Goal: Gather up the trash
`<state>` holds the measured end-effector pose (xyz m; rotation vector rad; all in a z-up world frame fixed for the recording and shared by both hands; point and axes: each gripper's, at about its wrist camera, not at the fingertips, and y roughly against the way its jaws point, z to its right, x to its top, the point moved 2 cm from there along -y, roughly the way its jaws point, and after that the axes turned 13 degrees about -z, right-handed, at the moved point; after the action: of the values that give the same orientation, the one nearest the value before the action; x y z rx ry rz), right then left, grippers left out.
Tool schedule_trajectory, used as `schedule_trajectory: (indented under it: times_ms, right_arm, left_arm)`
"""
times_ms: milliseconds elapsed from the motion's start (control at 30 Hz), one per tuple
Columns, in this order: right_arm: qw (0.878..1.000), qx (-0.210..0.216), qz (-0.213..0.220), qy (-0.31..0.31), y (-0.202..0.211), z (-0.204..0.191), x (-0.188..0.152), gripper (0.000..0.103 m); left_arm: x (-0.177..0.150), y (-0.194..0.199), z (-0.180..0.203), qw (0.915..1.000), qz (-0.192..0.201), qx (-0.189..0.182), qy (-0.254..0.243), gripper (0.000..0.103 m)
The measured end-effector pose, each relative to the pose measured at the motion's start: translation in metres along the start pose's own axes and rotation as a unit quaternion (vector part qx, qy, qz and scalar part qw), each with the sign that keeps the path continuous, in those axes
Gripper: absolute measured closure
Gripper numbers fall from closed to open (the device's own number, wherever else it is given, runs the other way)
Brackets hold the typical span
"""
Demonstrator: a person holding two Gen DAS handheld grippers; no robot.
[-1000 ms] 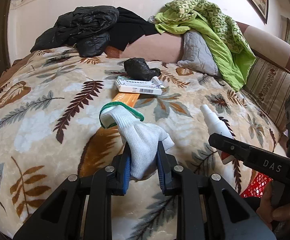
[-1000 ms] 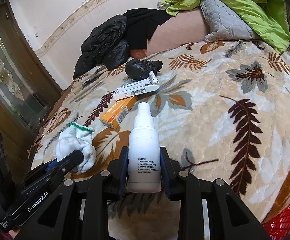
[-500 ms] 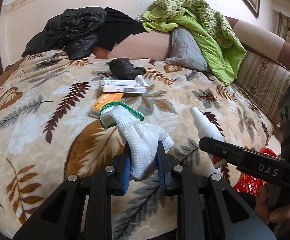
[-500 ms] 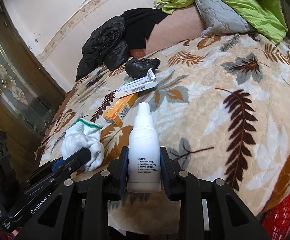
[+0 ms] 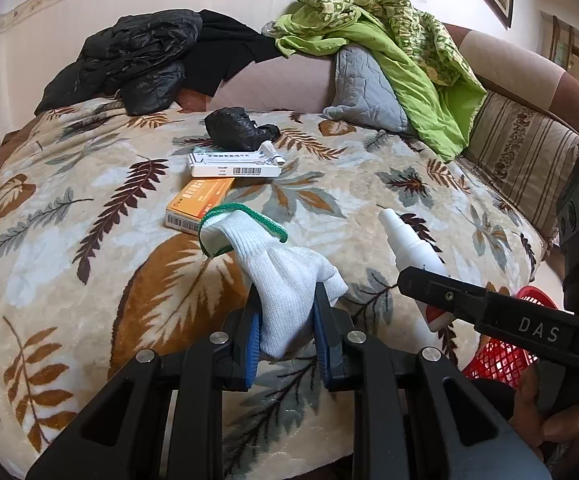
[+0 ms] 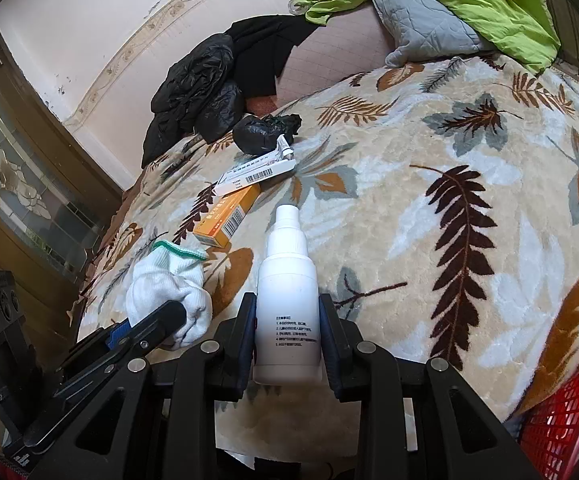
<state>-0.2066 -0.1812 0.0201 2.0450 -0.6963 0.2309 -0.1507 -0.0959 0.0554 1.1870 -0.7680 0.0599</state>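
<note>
My left gripper [image 5: 285,308] is shut on a white knit glove [image 5: 277,264] with a green cuff, held above the leaf-patterned bed cover. My right gripper [image 6: 287,316] is shut on a white spray bottle [image 6: 289,300], also seen in the left wrist view [image 5: 409,244]. The glove shows in the right wrist view [image 6: 169,284] to the left of the bottle. On the bed lie an orange box [image 5: 199,202], a white box [image 5: 235,164], a small white tube [image 5: 271,152] and a crumpled black bag [image 5: 235,128]. A red mesh basket [image 5: 509,356] sits low at the bed's right edge [image 6: 565,424].
Black jackets [image 5: 137,60] are piled at the headboard. A grey pillow [image 5: 365,88] and a green blanket [image 5: 409,48] lie at the back right, with a striped cushion [image 5: 521,144] beside them. A wooden glass-panelled door [image 6: 21,184] stands left of the bed.
Both grippers have drawn back from the bed, holding the glove and bottle. The boxes and black bag look farther away. The red basket shows more at the lower right.
</note>
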Motion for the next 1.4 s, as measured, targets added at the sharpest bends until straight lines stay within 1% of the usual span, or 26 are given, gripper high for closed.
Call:
schedule_trajectory:
  times_ms: [367,500,667,733,833,933,1000,1067,1100,1200,1300,1367,1400]
  right_arm:
    - [1.0,0.004,-0.003,-0.004,-0.001,0.001,0.002,0.071]
    - [1.0,0.005,0.004,-0.006,0.005,0.004,0.004,0.071]
    - [0.999,0.008,0.031,-0.03,0.038,0.025,0.003,0.071]
    - [0.998,0.005,0.045,-0.048,0.058,0.04,-0.002,0.071]
    - [0.994,-0.011,0.068,-0.081,0.092,0.069,-0.015,0.071]
    - [0.988,-0.044,0.093,-0.118,0.127,0.102,-0.034,0.071]
    - [0.981,-0.068,0.11,-0.145,0.152,0.125,-0.05,0.071]
    - [0.975,-0.089,0.118,-0.164,0.17,0.142,-0.063,0.071]
    - [0.971,-0.101,0.122,-0.178,0.18,0.153,-0.072,0.071]
    - [0.963,-0.118,0.129,-0.203,0.201,0.174,-0.09,0.071]
    - [0.957,-0.131,0.135,-0.22,0.216,0.189,-0.104,0.071]
    - [0.955,-0.133,0.132,-0.228,0.22,0.198,-0.109,0.071]
    - [0.956,-0.132,0.126,-0.231,0.22,0.202,-0.11,0.069]
  left_arm:
    - [0.003,0.004,0.004,1.0,0.006,0.0,-0.006,0.081]
    - [0.007,0.007,0.009,0.9999,0.008,-0.002,-0.009,0.081]
    - [0.018,0.014,0.028,0.9994,0.015,-0.014,-0.028,0.081]
    - [0.022,0.016,0.042,0.9986,0.015,-0.025,-0.043,0.081]
    - [0.028,0.017,0.073,0.9958,0.009,-0.054,-0.073,0.081]
    - [0.03,0.014,0.111,0.99,-0.003,-0.086,-0.112,0.081]
    - [0.028,0.012,0.138,0.9843,-0.015,-0.111,-0.136,0.081]
    - [0.026,0.007,0.164,0.9781,-0.032,-0.135,-0.155,0.081]
    - [0.024,0.003,0.179,0.9732,-0.046,-0.151,-0.167,0.081]
    - [0.015,-0.006,0.218,0.9596,-0.078,-0.188,-0.194,0.081]
    - [0.004,-0.015,0.254,0.9437,-0.112,-0.216,-0.225,0.081]
    - [-0.005,-0.021,0.276,0.934,-0.131,-0.229,-0.241,0.08]
    - [-0.008,-0.025,0.284,0.9307,-0.14,-0.232,-0.246,0.079]
